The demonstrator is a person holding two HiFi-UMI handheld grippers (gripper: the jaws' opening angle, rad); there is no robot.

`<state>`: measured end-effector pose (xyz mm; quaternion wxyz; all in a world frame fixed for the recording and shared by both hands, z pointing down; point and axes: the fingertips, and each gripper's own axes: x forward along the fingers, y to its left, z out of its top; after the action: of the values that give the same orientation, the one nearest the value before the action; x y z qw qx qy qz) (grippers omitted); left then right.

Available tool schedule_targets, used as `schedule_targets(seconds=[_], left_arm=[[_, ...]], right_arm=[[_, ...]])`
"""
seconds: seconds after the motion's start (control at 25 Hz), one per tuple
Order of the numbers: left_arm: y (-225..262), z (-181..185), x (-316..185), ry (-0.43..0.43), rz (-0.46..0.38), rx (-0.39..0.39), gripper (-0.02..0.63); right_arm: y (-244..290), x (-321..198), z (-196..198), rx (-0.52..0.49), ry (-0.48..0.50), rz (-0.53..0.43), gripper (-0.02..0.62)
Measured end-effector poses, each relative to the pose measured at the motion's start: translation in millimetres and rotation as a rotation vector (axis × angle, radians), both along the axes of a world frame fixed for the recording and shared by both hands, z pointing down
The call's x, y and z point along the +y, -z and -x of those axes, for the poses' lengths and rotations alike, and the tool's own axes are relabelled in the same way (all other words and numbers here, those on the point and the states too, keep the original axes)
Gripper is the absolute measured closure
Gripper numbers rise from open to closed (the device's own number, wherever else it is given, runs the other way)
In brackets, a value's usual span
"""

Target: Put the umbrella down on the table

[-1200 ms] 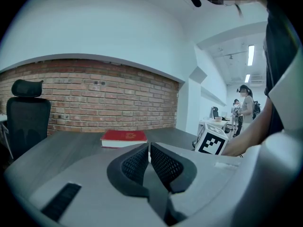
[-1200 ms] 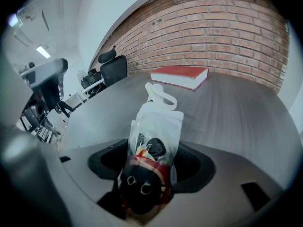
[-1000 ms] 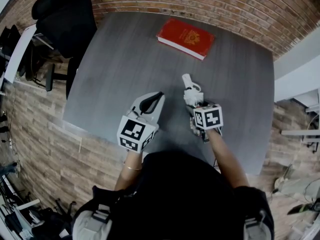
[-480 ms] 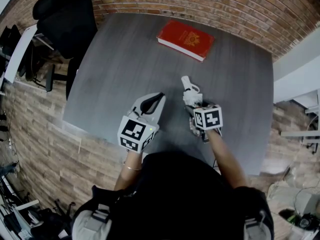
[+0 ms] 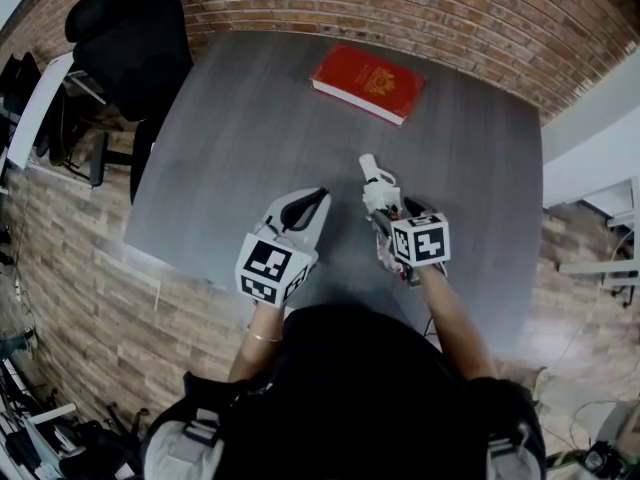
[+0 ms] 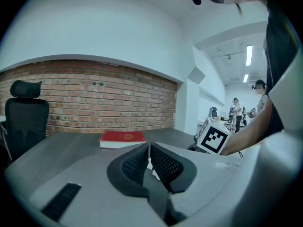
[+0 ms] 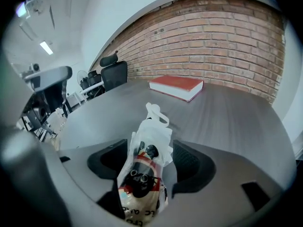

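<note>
A grey wood-grain table point(image 5: 250, 118) stands against a brick wall point(image 5: 400, 8), with a red book point(image 5: 367, 83) at its far side and a black office chair point(image 5: 135, 38) beside it. The right gripper point(image 5: 388, 213) is clamped on the plastic-sleeved folded umbrella point(image 5: 375, 183) over the table's near part. The left gripper point(image 5: 310, 203) has its jaws together, empty.

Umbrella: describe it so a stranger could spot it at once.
Over the grey table, look near the front edge, well short of the red book. The umbrella is the folded bundle in the right gripper, alone in wearing a clear plastic sleeve with a white loop.
</note>
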<state>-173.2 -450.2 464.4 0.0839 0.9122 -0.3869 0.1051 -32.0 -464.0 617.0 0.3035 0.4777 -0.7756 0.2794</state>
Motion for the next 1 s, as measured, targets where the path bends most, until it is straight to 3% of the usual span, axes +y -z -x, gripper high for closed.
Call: schedule_targets(seconds=[0.12, 0.4, 0.72, 1.0], left_arm=[[0, -2, 2, -0.005, -0.002, 0.003, 0.604], [5, -5, 6, -0.015, -0.011, 0.002, 0.604], [16, -11, 10, -0.032, -0.028, 0.025, 0.604], [18, -17, 16, -0.047, -0.034, 0.034, 0.604]], right_arm=[[8, 4, -2, -0.016, -0.003, -0.021, 0.319], [59, 0, -7, -0.054, -0.07, -0.214, 0.475], [113, 5, -18, -0.076, -0.135, -0.376, 0.595], [147, 16, -25, -0.044, -0.159, -0.5, 0.595]])
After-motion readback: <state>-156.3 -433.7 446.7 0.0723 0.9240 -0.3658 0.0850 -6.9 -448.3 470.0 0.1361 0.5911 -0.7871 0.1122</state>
